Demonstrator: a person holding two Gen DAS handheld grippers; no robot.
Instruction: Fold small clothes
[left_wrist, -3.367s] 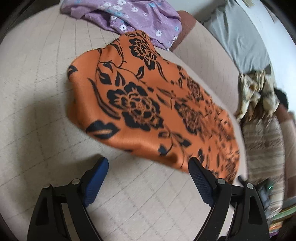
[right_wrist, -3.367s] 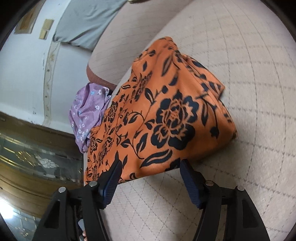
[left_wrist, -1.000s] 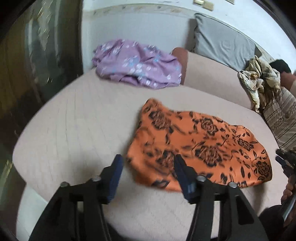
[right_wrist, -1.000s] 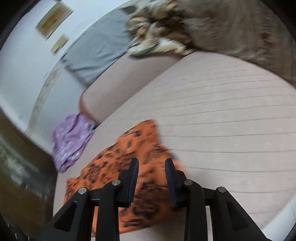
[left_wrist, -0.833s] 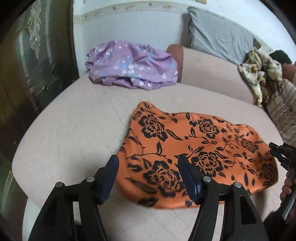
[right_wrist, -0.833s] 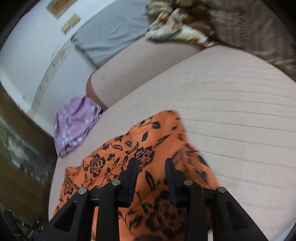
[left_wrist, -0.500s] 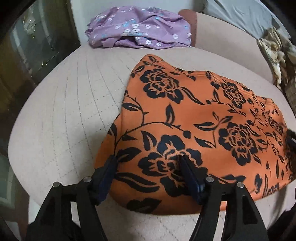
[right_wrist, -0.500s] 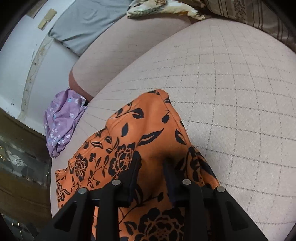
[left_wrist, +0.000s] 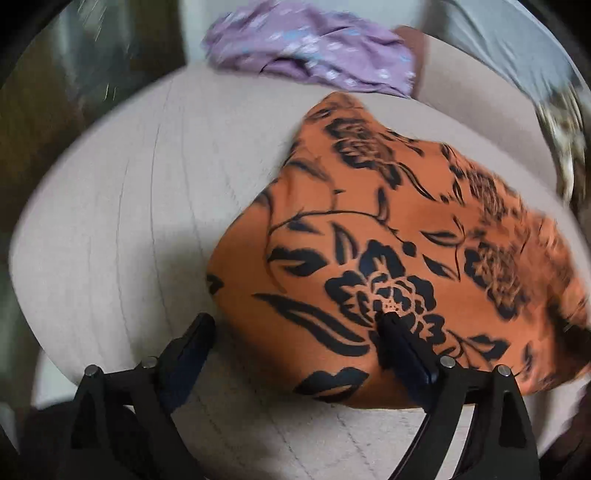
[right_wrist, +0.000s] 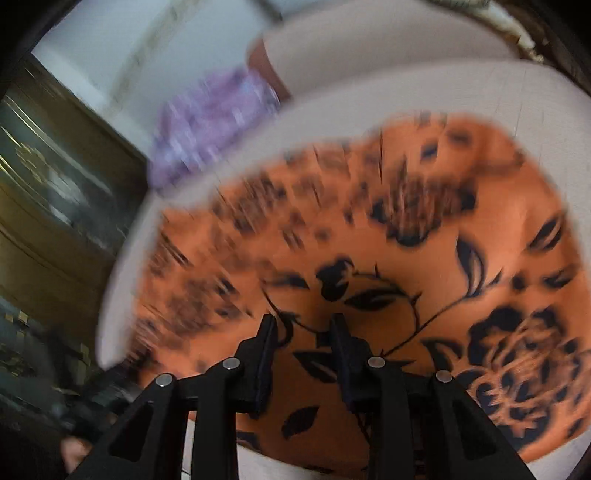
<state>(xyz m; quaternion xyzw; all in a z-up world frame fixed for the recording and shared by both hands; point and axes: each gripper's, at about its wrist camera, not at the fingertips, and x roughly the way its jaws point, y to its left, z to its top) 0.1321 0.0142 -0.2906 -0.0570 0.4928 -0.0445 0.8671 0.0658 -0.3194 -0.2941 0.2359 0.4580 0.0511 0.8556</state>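
An orange cloth with black flowers (left_wrist: 399, 243) lies folded on a beige quilted cushion (left_wrist: 129, 206). My left gripper (left_wrist: 295, 325) is open at the cloth's near left corner; its right finger (left_wrist: 402, 347) rests on the fabric and its left finger (left_wrist: 192, 343) is over bare cushion. In the right wrist view the same orange cloth (right_wrist: 424, 258) fills the frame. My right gripper (right_wrist: 303, 332) hovers low over its near edge with the jaws narrowly apart and nothing held between them. Both views are blurred by motion.
A crumpled purple floral garment (left_wrist: 314, 59) lies at the cushion's far edge, also in the right wrist view (right_wrist: 210, 125). A grey pillow (left_wrist: 517, 55) leans on the backrest. Dark glass-fronted furniture (right_wrist: 48, 206) stands past the cushion's left edge.
Both grippers swung away and came back down onto the orange cloth. The right jaws narrowed from wide open. The left gripper shifted left, so its left finger is now off the cloth.
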